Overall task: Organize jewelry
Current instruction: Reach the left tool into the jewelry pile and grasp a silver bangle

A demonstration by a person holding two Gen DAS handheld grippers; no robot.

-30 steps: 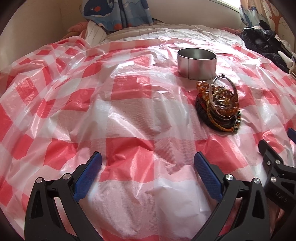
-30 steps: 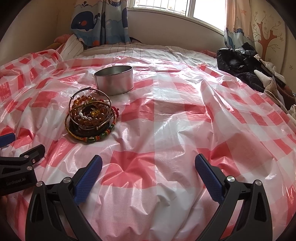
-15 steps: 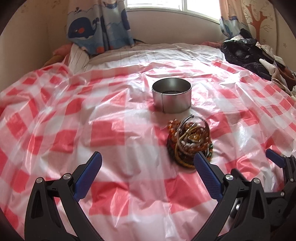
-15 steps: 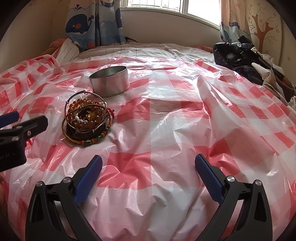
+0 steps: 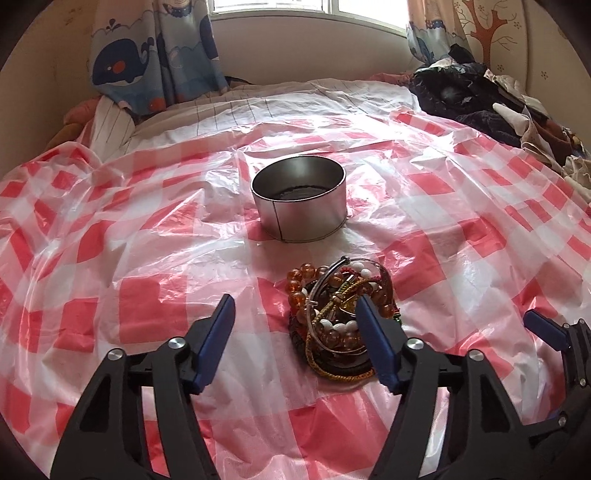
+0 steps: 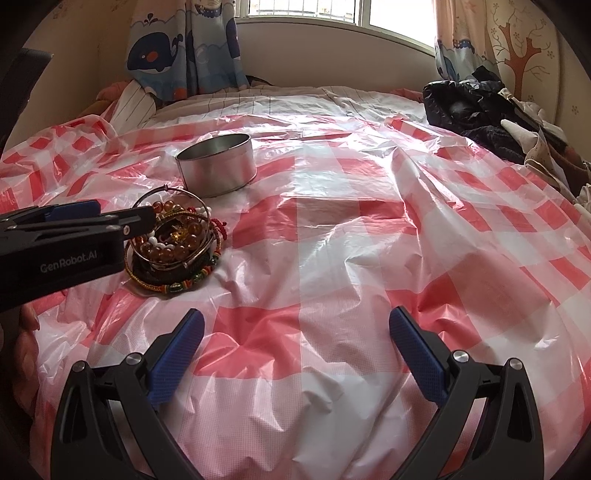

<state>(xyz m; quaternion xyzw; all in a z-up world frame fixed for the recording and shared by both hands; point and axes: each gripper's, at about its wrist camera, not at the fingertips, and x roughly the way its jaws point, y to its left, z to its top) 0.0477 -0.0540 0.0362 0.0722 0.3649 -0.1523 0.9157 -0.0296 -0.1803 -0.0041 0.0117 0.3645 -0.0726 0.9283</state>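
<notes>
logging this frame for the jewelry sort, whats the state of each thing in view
metal tin: upright, lid off, no jewelry visible inside
jewelry pile: tangled heap of bracelets on the cloth, near side of the tin, not in it
left tool: closing, pads not pressing on anything, right finger overlapping the pile
right tool: open, empty, over bare cloth
checked plastic cloth: spread out, wrinkled

Daylit window [image 6: 332, 14] with whale-print curtains [image 6: 184, 48] above a bed under red-checked plastic sheet [image 6: 332, 240].
</notes>
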